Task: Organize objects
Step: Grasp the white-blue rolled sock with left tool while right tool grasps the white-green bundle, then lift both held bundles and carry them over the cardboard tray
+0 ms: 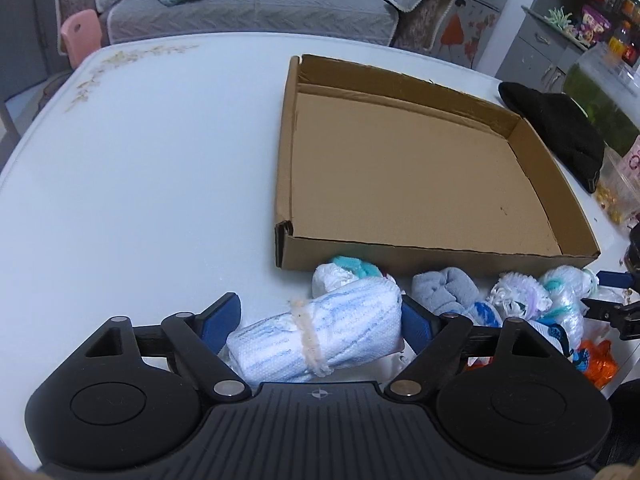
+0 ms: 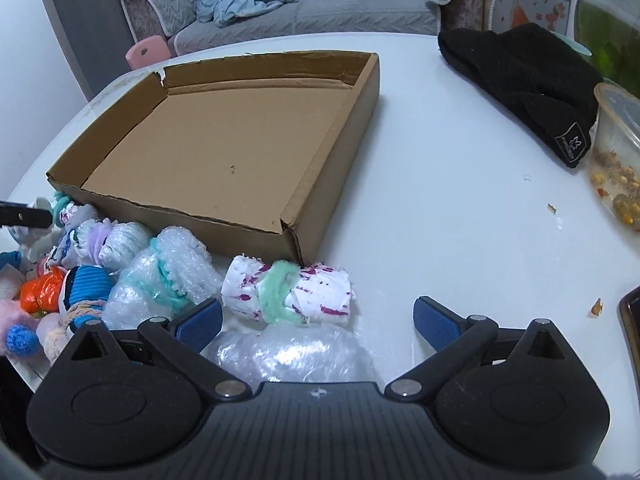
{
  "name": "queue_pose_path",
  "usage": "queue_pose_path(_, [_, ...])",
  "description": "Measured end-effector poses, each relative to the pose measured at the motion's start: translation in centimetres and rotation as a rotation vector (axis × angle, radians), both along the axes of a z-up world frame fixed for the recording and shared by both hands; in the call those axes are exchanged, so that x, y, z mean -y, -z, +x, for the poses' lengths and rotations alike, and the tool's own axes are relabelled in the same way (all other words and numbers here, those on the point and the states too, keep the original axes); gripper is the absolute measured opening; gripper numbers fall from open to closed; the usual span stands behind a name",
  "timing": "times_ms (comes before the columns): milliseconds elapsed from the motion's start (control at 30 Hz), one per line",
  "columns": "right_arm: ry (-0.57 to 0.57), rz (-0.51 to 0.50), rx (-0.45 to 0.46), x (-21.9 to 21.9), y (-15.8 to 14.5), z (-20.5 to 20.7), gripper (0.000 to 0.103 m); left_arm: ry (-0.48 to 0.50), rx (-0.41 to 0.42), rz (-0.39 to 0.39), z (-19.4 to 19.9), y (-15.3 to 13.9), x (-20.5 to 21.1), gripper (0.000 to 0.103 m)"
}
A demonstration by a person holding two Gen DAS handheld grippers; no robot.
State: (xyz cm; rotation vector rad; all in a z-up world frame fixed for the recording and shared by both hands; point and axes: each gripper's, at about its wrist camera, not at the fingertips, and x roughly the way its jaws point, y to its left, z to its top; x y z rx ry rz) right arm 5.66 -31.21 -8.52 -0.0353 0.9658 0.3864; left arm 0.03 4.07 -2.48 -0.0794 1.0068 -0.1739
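An empty shallow cardboard box [image 1: 420, 168] lies on the white table; it also shows in the right wrist view [image 2: 224, 152]. Several rolled bundles lie along its near wall. My left gripper [image 1: 320, 316] is open, its pads on either side of a white-and-blue rolled bundle [image 1: 320, 336] tied with a pale band. My right gripper [image 2: 318, 320] is open over a clear bubble-wrap bundle [image 2: 296, 356], just behind a white bundle with purple marks and a green tie [image 2: 288, 292]. A grey sock roll [image 1: 444, 288] and bubble-wrap rolls [image 2: 160, 280] lie between.
A black knit hat [image 2: 520, 76] lies right of the box. A plastic container with food [image 2: 616, 160] stands at the right table edge. A sofa with clothes [image 1: 248, 4] is behind the table [image 1: 140, 160]. A pink chair [image 1: 80, 36] stands at far left.
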Motion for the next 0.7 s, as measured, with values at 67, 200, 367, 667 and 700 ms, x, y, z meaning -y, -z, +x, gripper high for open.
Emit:
queue_pose_path(67, [0.009,0.012,0.005,0.1,-0.1,0.1,0.102,-0.003,0.005,0.001,0.0,0.0,0.0,0.086])
queue_pose_path(200, [0.020,0.025,0.006,0.1,-0.3,0.3,0.102,0.000,0.032,-0.017,-0.3,-0.5,-0.2,0.086])
queue_pose_path(367, [-0.005,-0.017,0.048,-1.2,-0.4,0.2,0.080,-0.003,0.043,-0.018,-0.5,-0.6,-0.4,0.086])
queue_pose_path(667, [0.015,0.004,0.066,-0.3,-0.9,0.2,0.057,-0.052,0.034,-0.053,-0.2,-0.1,-2.1,0.086])
queue_pose_path(700, [0.012,0.002,0.068,-0.3,-0.9,0.2,0.057,-0.053,0.039,-0.055,-0.3,-0.2,-2.2,0.086])
